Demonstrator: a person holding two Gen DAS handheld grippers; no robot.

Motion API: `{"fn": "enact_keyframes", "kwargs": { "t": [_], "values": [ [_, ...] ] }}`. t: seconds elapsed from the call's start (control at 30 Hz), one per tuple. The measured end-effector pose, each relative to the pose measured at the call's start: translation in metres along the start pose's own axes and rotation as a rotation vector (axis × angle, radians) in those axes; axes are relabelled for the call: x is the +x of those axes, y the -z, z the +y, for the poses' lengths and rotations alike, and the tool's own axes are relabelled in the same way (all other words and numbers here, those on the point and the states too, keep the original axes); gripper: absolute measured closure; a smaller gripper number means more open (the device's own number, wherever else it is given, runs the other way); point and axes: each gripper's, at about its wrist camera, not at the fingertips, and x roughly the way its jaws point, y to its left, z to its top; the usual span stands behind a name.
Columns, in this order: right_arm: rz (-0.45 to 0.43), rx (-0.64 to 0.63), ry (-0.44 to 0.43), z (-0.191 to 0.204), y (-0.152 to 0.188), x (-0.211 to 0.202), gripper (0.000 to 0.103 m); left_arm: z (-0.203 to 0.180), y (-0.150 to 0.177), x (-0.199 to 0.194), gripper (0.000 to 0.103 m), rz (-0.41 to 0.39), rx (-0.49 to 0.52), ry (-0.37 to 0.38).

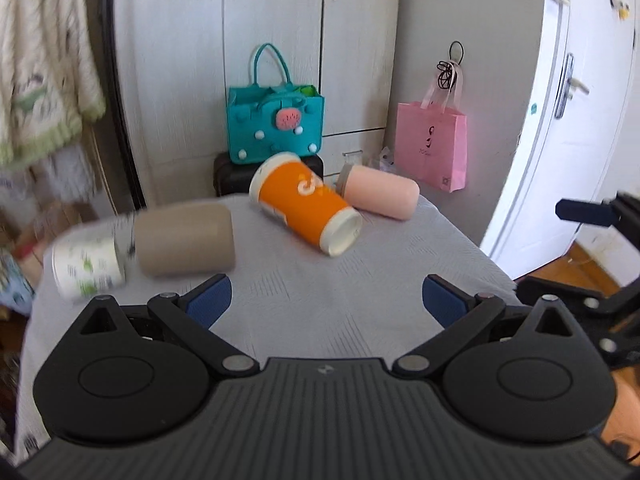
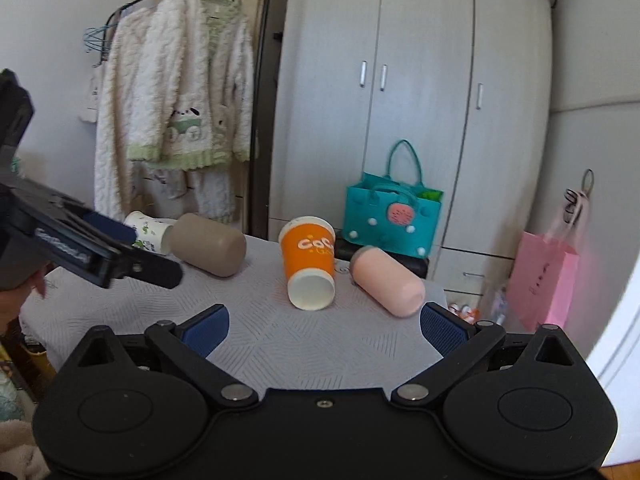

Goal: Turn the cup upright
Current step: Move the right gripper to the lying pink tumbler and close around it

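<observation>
Several cups lie on their sides on the grey-clothed table (image 1: 304, 304): a white-and-green paper cup (image 1: 86, 268) at the left, a beige cup (image 1: 186, 240) beside it, an orange paper cup (image 1: 304, 204) in the middle with its base toward me, and a pink cup (image 1: 378, 194) at the right. My left gripper (image 1: 326, 300) is open and empty, hovering short of the cups. My right gripper (image 2: 324, 328) is open and empty, in front of the orange cup (image 2: 308, 260) and pink cup (image 2: 388, 280). The beige cup (image 2: 208, 244) and white-and-green cup (image 2: 148, 232) lie further left.
A teal felt bag (image 1: 276, 124) stands on a black case behind the table. A pink paper bag (image 1: 434, 148) hangs on the wardrobe. A clothes rack with a fleece robe (image 2: 176, 92) stands at the left. A white door (image 1: 568, 120) is at the right.
</observation>
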Motion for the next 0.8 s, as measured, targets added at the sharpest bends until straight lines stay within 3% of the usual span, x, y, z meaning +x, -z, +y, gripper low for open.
{"fn": "enact_keyframes", "kwargs": {
  "t": [0.2,0.43,0.63,0.8],
  "values": [
    [0.063,-0.079,-0.107,-0.024,-0.017,0.034,0.001,-0.012,-0.033,0.031,0.0,0.024,0.028,0.042],
    [0.109,-0.2,-0.125,-0.049,-0.029,0.072,0.001,-0.022,-0.065,0.082,0.0,0.108,0.045,0.103],
    [0.175,-0.246,-0.144,-0.067,-0.033,0.108,0.002,-0.035,-0.085,0.121,0.0,0.074,0.112,0.113],
    [0.202,-0.288,-0.146,-0.081,-0.03,0.14,0.004,-0.041,-0.099,0.156,0.0,0.119,0.137,0.137]
  ]
}}
